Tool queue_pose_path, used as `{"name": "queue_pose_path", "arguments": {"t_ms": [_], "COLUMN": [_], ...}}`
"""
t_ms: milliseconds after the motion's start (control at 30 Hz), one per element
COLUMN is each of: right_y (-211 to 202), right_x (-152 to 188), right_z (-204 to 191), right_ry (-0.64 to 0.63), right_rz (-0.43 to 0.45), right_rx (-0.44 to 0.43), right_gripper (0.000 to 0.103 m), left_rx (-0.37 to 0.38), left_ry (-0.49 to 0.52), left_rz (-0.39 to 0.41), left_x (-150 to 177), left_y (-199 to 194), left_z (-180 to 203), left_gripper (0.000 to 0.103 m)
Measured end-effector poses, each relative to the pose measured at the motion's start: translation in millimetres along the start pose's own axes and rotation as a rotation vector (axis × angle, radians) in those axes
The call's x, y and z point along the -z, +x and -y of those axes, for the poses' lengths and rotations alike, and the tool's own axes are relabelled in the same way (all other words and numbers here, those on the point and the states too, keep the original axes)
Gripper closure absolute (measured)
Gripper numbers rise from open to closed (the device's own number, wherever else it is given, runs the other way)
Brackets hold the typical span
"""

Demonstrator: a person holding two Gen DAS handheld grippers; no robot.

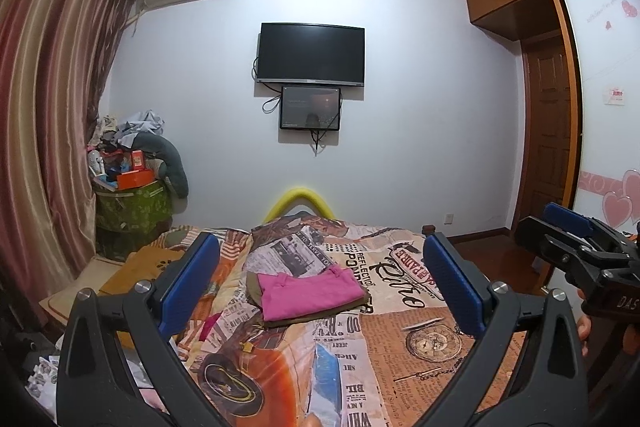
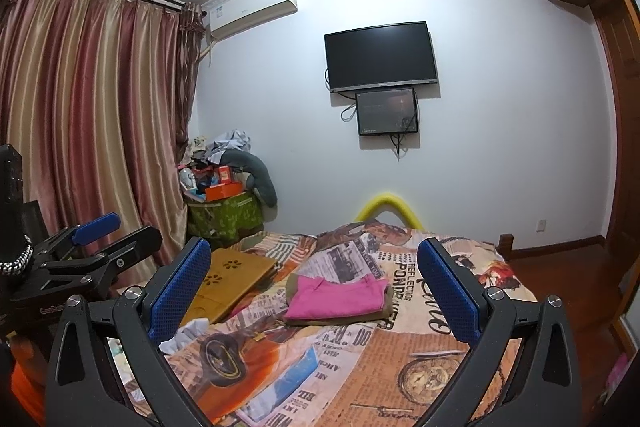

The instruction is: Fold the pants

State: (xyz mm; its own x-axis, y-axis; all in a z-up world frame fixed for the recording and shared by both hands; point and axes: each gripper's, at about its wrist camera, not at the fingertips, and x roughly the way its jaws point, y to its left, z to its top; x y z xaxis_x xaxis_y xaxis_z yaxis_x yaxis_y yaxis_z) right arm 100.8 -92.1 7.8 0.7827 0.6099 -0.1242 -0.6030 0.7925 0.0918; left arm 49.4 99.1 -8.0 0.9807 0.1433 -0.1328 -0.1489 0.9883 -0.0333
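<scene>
On the bed, out ahead of both my grippers, the pink pants lie folded into a flat rectangle on top of an olive garment, resting on the newspaper-print cover. My left gripper hangs above the near end of the bed with its fingers spread wide and empty; my right gripper does the same, well apart from the cloth. I judge the folding done or nearly so. Next I would either draw back, or reach forward only to square a loose edge.
</scene>
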Motion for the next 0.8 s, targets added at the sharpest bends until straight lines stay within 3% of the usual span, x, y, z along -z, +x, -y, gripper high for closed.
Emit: {"name": "queue_pose_path", "arguments": {"t_ms": [800], "right_y": [4.1], "right_x": [1.0], "right_z": [3.4], "right_ry": [0.001], "right_rz": [-0.017], "right_rx": [-0.002], "right_gripper": [0.000], "left_rx": [0.030], "left_ry": [-0.016], "left_rz": [-0.029], "left_x": [7.8], "left_y": [7.6], "left_z": [-1.2], "left_gripper": [0.000]}}
